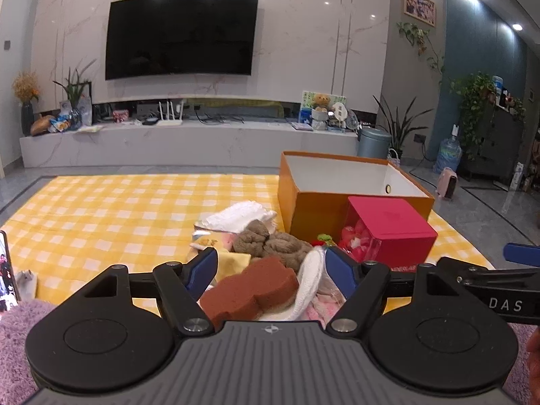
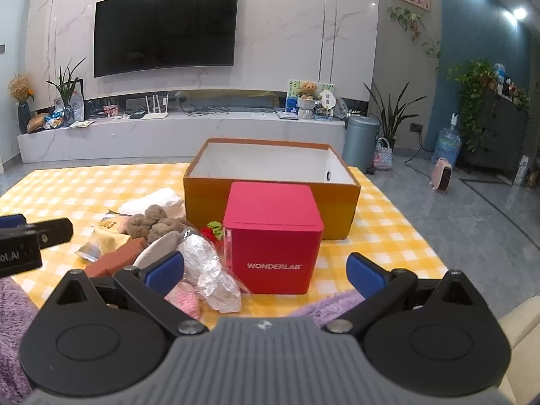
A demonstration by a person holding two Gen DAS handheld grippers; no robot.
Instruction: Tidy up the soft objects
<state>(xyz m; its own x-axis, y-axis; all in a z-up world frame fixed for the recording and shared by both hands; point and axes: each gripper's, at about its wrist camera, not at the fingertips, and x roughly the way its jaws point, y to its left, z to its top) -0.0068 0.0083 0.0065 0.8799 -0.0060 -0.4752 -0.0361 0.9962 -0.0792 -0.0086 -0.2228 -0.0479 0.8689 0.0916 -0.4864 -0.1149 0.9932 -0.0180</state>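
Observation:
A pile of soft things lies on the yellow checked cloth (image 1: 111, 209): a brown sponge (image 1: 251, 292), a grey-brown plush toy (image 1: 270, 244), a white folded cloth (image 1: 244, 217), a white pad (image 1: 308, 287) and a pink fluffy piece (image 2: 184, 298). My left gripper (image 1: 271, 266) is open, its jaws on either side of the sponge, not touching it. My right gripper (image 2: 265, 271) is open and empty in front of the red WONDERLAB box (image 2: 273, 239). An open orange box (image 2: 270, 177) with a white inside stands behind.
A crinkled clear plastic bag (image 2: 209, 266) lies beside the red box. Purple fluffy fabric (image 2: 324, 305) lies at the near edge. A phone (image 1: 6, 270) stands at the far left. Beyond the cloth are grey floor, a TV console and a bin (image 2: 361, 141).

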